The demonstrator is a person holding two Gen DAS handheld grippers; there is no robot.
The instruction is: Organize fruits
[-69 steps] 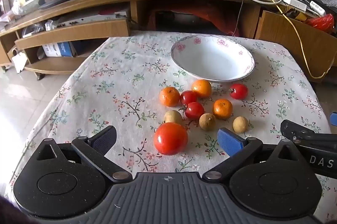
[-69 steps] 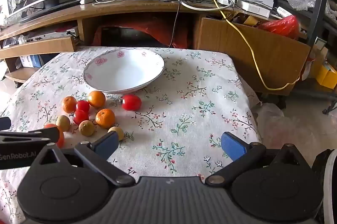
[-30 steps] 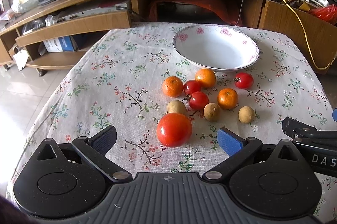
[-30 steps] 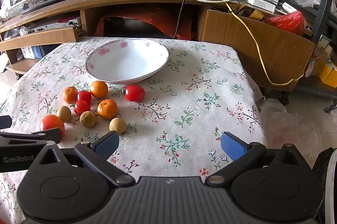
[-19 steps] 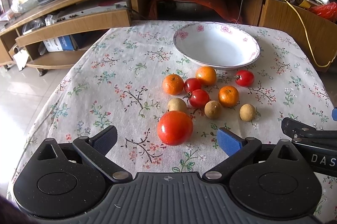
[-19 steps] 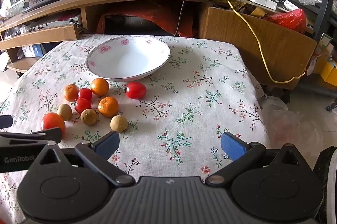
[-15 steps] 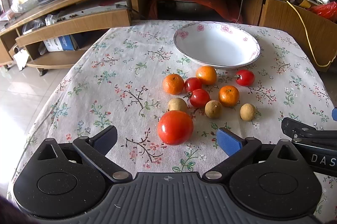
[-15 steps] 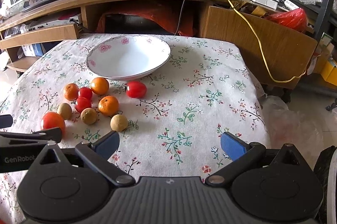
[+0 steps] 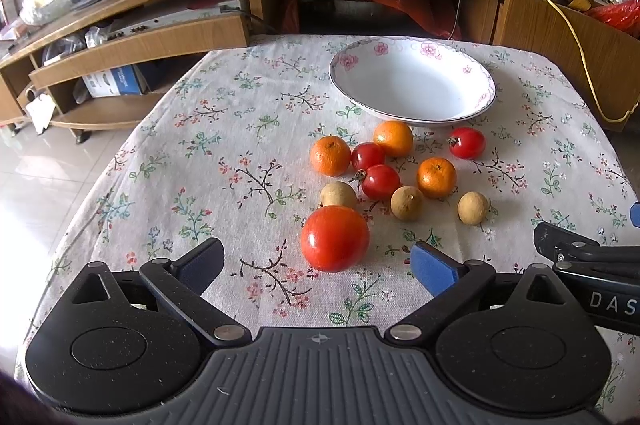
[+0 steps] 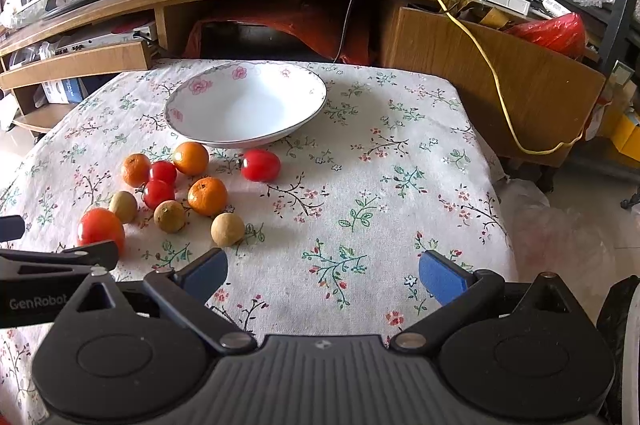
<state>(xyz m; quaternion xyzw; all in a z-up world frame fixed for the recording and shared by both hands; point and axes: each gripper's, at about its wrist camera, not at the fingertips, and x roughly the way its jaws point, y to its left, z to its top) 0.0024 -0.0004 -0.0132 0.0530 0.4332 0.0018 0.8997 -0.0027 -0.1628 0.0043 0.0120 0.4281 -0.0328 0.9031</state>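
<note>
L tongs [image 9: 316, 265] & R tongs [image 10: 322, 275] wide open, empty.

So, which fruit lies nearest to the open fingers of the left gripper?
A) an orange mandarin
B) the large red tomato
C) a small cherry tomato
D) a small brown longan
B: the large red tomato sits just ahead of the left gripper, closer than every other fruit.

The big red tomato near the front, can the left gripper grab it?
Probably yes: the big round red tomato lies just ahead of the open left gripper, with only bare floral tablecloth between.
</note>
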